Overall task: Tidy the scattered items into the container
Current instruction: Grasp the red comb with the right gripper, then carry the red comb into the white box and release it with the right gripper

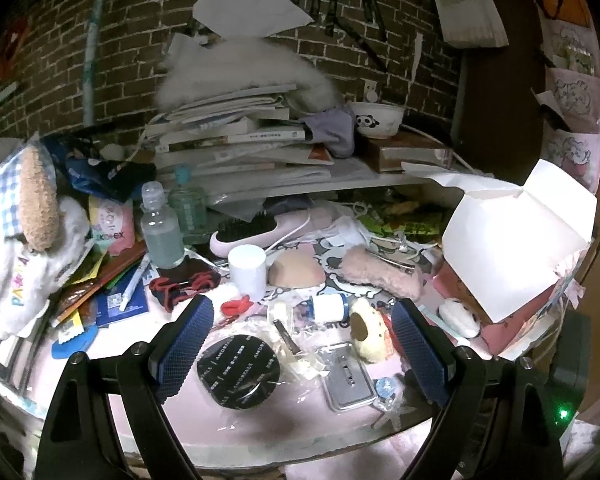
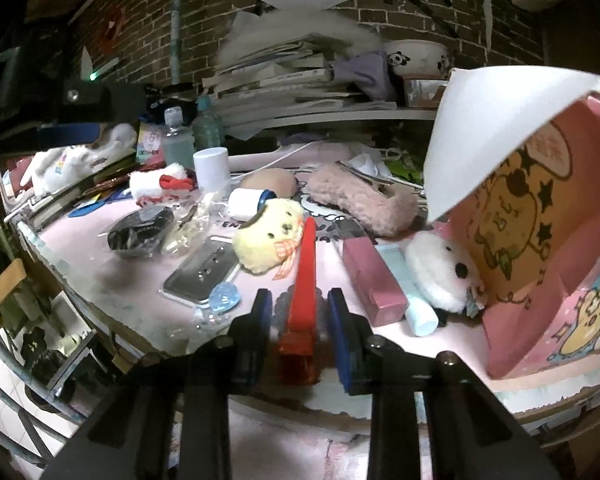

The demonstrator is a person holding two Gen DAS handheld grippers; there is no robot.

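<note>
My left gripper (image 1: 302,332) is open and empty above the pink desk, over a black round disc (image 1: 238,372), a clear phone case (image 1: 346,376) and a yellow plush (image 1: 366,334). The pink cartoon box (image 1: 516,236) with white flaps stands open at the right; it also shows in the right wrist view (image 2: 540,216). My right gripper (image 2: 300,312) has a red comb-like tool (image 2: 305,280) between its jaws, with gaps on both sides. A pink case (image 2: 374,280), pale blue tube (image 2: 410,292) and white plush (image 2: 444,276) lie by the box.
A stack of books (image 1: 240,136) and a panda bowl (image 1: 378,120) stand at the back on a shelf. Two bottles (image 1: 162,226), a white cup (image 1: 247,270), a hairbrush (image 1: 256,232) and a pink fuzzy slipper (image 1: 382,272) crowd the middle. Plush toys (image 1: 24,248) lie at the left.
</note>
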